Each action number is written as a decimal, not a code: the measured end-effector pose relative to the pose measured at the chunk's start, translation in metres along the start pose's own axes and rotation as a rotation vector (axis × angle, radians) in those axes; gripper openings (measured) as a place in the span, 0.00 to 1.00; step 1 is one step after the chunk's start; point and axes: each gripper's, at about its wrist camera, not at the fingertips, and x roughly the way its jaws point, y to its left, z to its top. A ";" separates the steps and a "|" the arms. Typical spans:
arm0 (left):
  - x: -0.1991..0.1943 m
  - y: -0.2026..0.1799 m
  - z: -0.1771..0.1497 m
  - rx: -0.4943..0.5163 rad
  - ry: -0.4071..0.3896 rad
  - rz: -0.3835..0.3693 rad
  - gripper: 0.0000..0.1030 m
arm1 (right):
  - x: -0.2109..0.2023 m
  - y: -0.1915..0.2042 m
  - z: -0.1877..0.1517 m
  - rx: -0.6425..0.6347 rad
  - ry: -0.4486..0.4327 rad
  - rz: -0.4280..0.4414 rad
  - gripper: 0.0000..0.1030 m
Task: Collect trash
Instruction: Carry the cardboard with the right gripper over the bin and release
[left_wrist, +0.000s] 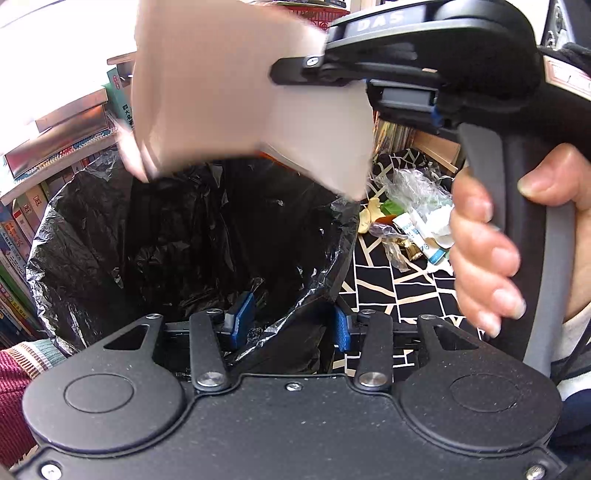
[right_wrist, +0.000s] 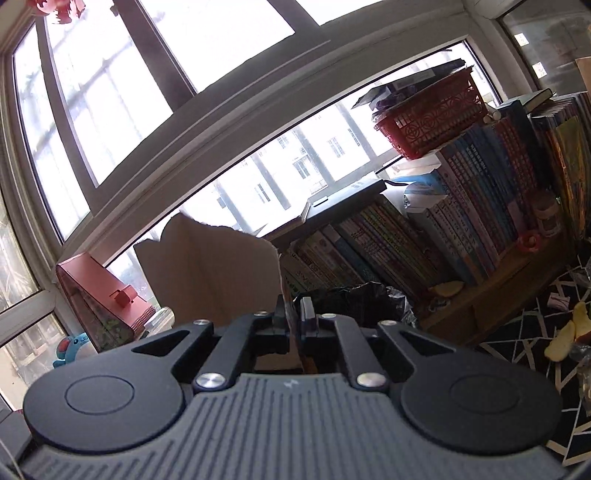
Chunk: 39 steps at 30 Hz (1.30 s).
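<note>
While over the black-lined bin (left_wrist: 184, 240), torn cardboard (left_wrist: 229, 92) in right gripper (right_wrist: 295, 314).

Bright daylight through large curved-looking windows (right_wrist: 147, 110) with dark frames. Below them, a low wooden shelf (right_wrist: 491, 295) packed with upright books (right_wrist: 461, 221), topped by a red plastic basket (right_wrist: 432, 122). Black floor covering (left_wrist: 388, 288) crossed by pale irregular lines. Blue plush toy (right_wrist: 70, 349) near the sill.

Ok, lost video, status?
Right gripper shut on cardboard piece above bin bag. Left gripper open astride bag rim. Trash pile remains.
</note>
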 end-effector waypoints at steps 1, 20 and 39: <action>0.000 0.000 0.000 0.000 0.000 0.000 0.40 | 0.002 0.001 -0.001 -0.007 0.008 -0.003 0.21; 0.000 0.001 0.001 -0.003 0.004 0.001 0.40 | 0.003 -0.004 -0.002 -0.001 0.040 -0.052 0.32; 0.000 0.002 0.004 -0.011 0.012 -0.002 0.41 | -0.016 -0.071 0.025 -0.115 0.116 -0.507 0.65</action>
